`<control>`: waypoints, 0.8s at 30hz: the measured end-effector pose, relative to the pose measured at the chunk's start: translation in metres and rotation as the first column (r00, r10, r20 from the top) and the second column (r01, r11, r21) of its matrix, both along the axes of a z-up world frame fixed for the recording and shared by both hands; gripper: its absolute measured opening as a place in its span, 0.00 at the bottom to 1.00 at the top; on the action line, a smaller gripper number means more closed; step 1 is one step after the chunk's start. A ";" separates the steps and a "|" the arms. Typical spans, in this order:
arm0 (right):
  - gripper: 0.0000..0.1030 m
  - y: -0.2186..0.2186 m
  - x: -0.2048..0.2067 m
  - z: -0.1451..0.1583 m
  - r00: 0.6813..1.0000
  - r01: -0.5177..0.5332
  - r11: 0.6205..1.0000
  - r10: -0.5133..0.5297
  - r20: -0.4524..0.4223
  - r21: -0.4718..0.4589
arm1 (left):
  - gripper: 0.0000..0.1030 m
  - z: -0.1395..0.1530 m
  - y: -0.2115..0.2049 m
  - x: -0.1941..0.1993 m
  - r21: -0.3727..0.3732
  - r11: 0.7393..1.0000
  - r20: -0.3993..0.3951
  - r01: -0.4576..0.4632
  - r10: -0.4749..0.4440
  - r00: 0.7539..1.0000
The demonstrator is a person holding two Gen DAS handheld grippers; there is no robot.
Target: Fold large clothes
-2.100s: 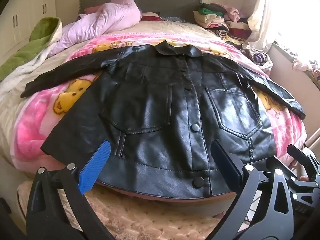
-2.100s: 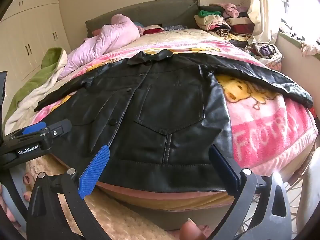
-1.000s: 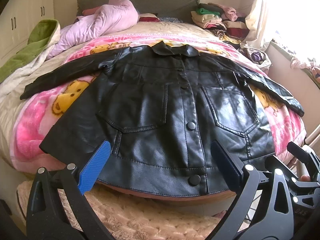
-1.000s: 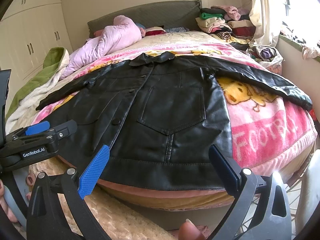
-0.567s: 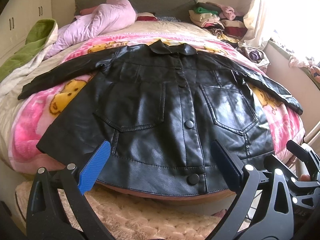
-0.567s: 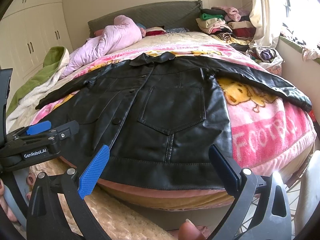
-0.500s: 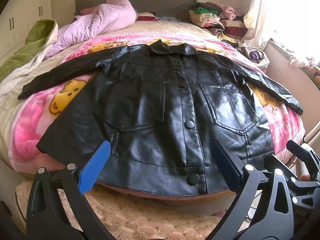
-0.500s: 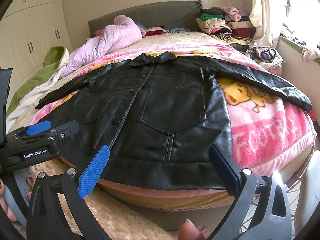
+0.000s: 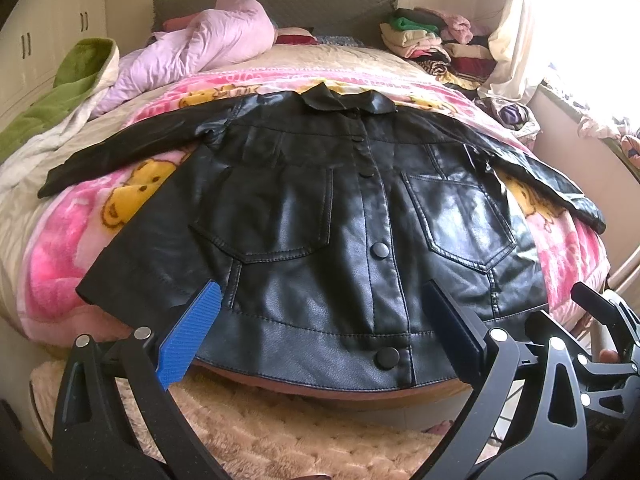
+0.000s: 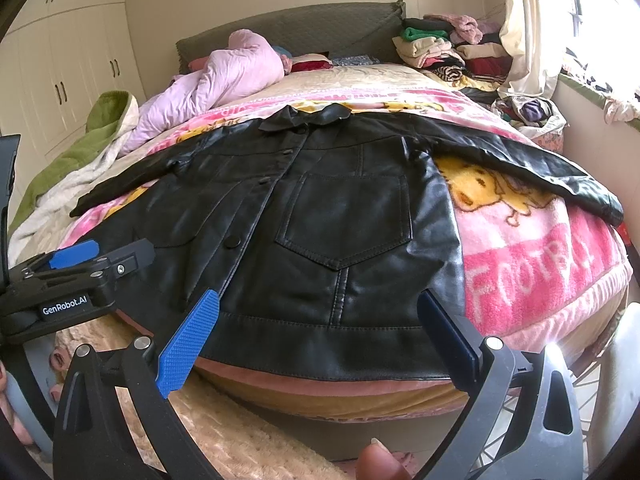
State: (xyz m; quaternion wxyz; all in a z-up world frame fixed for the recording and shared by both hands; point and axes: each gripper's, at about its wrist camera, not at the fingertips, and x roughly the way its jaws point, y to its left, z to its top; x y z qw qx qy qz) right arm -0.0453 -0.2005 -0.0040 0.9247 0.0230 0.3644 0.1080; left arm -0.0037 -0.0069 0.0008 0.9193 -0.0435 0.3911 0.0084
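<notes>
A black leather jacket (image 9: 340, 216) lies flat and buttoned on a pink cartoon blanket (image 9: 60, 248), collar toward the headboard, both sleeves spread out to the sides. It also shows in the right wrist view (image 10: 320, 232). My left gripper (image 9: 320, 316) is open and empty, hovering just short of the jacket's hem at the foot of the bed. My right gripper (image 10: 318, 322) is open and empty, also just short of the hem, further right. The left gripper shows at the left edge of the right wrist view (image 10: 80, 272).
A lilac duvet (image 9: 192, 52) and a green blanket (image 9: 68, 88) lie at the bed's left. A stack of folded clothes (image 9: 432, 40) sits at the far right by the curtain. A beige fluffy rug (image 9: 280, 432) covers the floor below the grippers.
Both grippers have shifted only slightly in front of the bed; the jacket lies as it did. Both stay open.
</notes>
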 end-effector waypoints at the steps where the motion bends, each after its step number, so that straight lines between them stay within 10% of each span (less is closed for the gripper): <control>1: 0.96 0.000 0.000 0.000 1.000 -0.002 1.000 0.002 0.000 0.001 | 0.91 0.000 0.000 0.000 0.002 1.000 -0.002 0.001 -0.001 1.000; 24: 0.96 0.006 0.030 0.010 1.000 -0.001 1.000 0.001 -0.017 0.021 | 0.91 0.008 0.008 0.025 0.034 0.999 -0.004 -0.006 0.006 1.000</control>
